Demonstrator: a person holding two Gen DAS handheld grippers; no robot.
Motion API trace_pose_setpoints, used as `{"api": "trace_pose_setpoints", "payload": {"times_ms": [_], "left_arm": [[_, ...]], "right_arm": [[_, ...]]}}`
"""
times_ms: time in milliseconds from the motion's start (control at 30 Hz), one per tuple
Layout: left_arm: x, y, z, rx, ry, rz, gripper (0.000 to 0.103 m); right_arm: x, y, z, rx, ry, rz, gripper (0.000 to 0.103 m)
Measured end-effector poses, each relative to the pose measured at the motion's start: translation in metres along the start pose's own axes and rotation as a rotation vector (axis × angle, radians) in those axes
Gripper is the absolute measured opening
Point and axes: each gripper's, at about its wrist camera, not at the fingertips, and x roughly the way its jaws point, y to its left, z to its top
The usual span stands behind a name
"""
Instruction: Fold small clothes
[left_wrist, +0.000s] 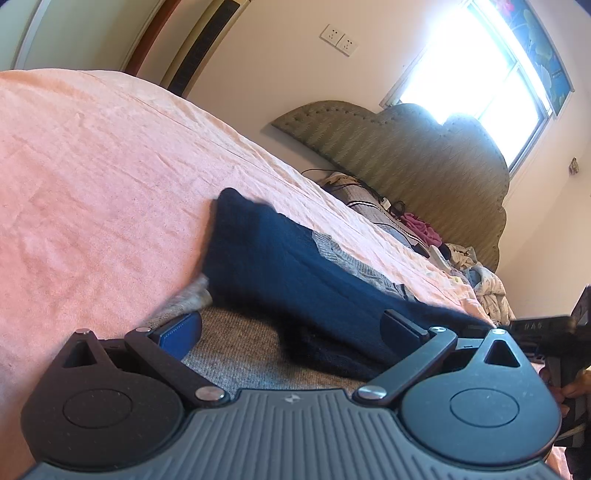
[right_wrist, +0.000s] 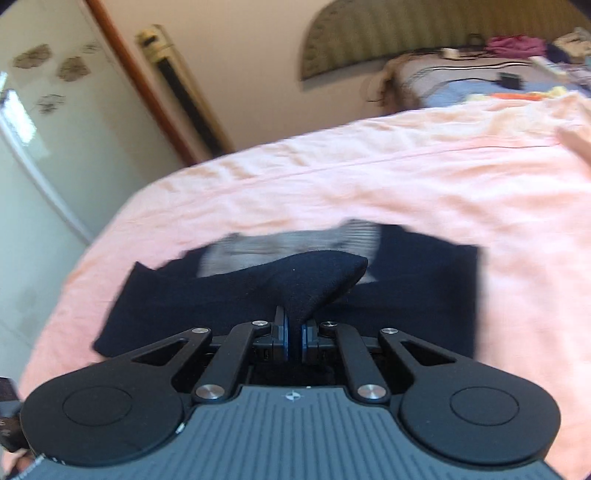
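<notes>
While lying flat on pink bedsheet (right_wrist: 406, 177): navy garment (right_wrist: 406, 295). Right gripper (right_wrist: 294, 334): clamped on a raised navy fold. Left gripper (left_wrist: 291, 328): jaws wide apart over the cloth.

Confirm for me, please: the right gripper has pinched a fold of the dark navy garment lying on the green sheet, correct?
Not quite: the sheet is pink, not green, as the right wrist view shows. The rest holds: the right gripper is shut on a raised fold of the dark navy garment, which lies on that sheet.
</notes>
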Motion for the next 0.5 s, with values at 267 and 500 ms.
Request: {"api": "trace_pose_setpoints", "payload": {"times_ms": [267, 500], "left_arm": [[-0.002, 0.000, -0.001, 0.010, 0.003, 0.003, 0.103], [0.012, -0.050, 0.016, 0.235, -0.028, 0.071, 0.103]], "right_arm": [[0.013, -0.027, -0.020, 0.066, -0.049, -0.087, 0.041], [0.000, 0.010, -0.027, -0.108, -0.263, -0.095, 0.071]]}}
